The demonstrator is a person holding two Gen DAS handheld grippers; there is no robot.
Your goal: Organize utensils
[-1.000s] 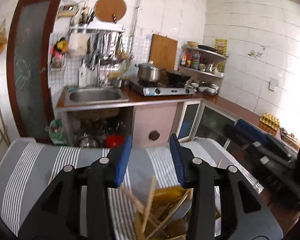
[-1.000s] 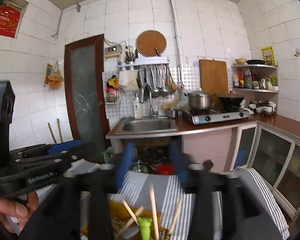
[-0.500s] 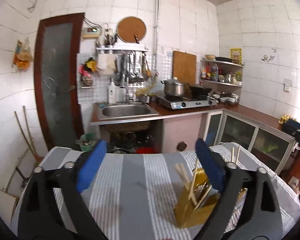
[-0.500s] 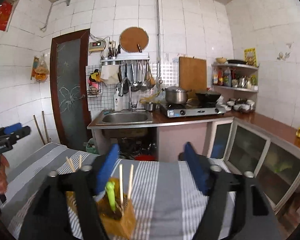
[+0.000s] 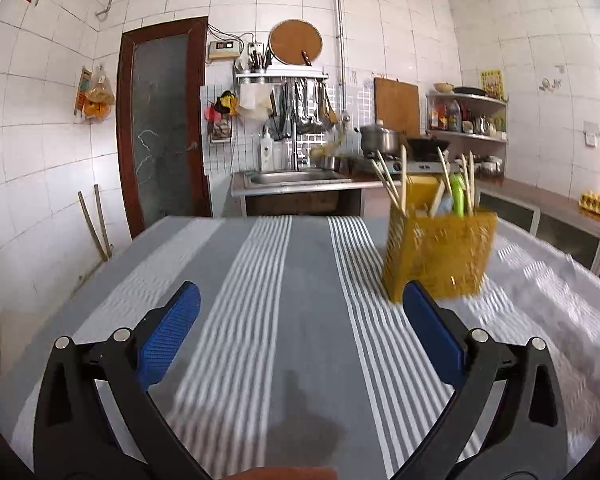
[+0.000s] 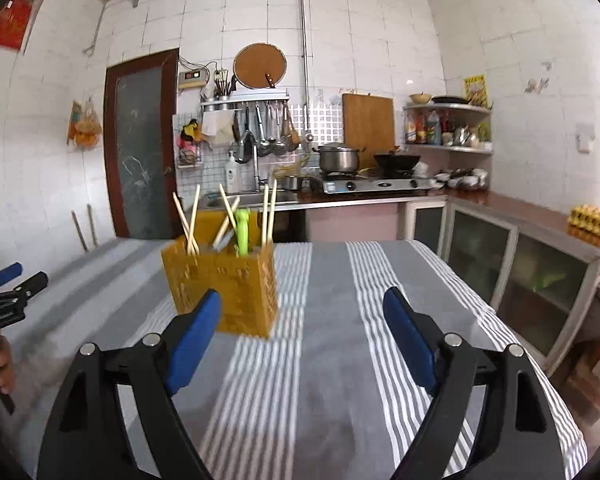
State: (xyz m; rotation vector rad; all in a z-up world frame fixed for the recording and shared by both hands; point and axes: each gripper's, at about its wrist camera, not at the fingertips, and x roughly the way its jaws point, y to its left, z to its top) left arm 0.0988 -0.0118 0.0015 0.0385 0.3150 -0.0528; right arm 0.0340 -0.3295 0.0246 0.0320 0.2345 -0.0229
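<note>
On the striped cloth [image 5: 292,280] the yellow holder [image 5: 440,252] stands upright with chopsticks [image 6: 269,212] and a green utensil [image 6: 243,230] in it, and both grippers, a second ago right over it, are now well back. The left gripper [image 5: 300,324] and right gripper [image 6: 302,326] both gape wide with nothing between their pads. The sorting looks finished, or a further item lies out of view.

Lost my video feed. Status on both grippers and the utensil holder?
Left gripper open, empty. Right gripper open, empty. Yellow utensil holder upright on striped tablecloth, chopsticks and green utensil inside. Nothing between fingers and holder.
</note>
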